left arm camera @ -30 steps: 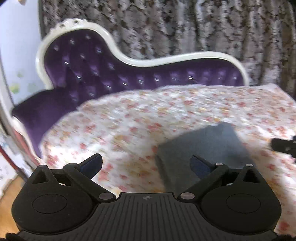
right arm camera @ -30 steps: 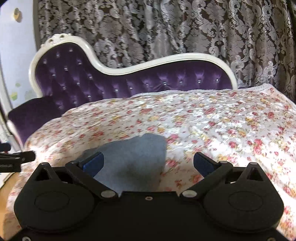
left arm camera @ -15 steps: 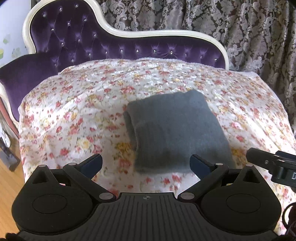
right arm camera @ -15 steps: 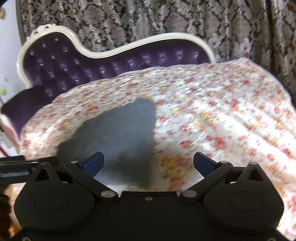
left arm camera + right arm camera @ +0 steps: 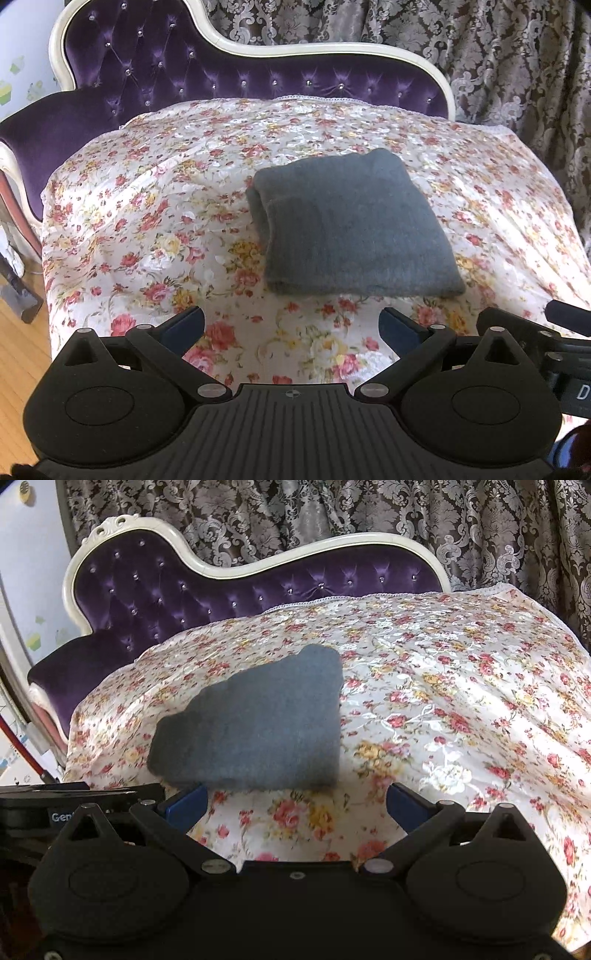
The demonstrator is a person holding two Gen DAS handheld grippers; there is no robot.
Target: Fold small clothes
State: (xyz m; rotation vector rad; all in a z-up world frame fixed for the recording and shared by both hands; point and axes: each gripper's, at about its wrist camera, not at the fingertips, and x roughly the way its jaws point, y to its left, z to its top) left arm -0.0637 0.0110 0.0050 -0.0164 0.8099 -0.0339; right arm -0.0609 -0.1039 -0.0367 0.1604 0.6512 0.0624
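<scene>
A grey knitted garment (image 5: 351, 225) lies folded into a thick rectangle on the floral sheet (image 5: 147, 206) that covers the sofa seat. It also shows in the right wrist view (image 5: 258, 727), left of centre. My left gripper (image 5: 291, 325) is open and empty, held back from the garment's near edge. My right gripper (image 5: 295, 801) is open and empty, just short of the garment's near edge. The right gripper's body shows at the right edge of the left wrist view (image 5: 535, 332).
A purple tufted sofa back with a white frame (image 5: 258, 74) rises behind the seat. Patterned curtains (image 5: 332, 513) hang behind it. Wooden floor (image 5: 18, 350) and a wall lie to the left. The left gripper's body (image 5: 55, 812) sits at the left in the right wrist view.
Both grippers have pulled back and up from the garment, open throughout. The folded garment now lies whole in view and farther ahead of the fingers.
</scene>
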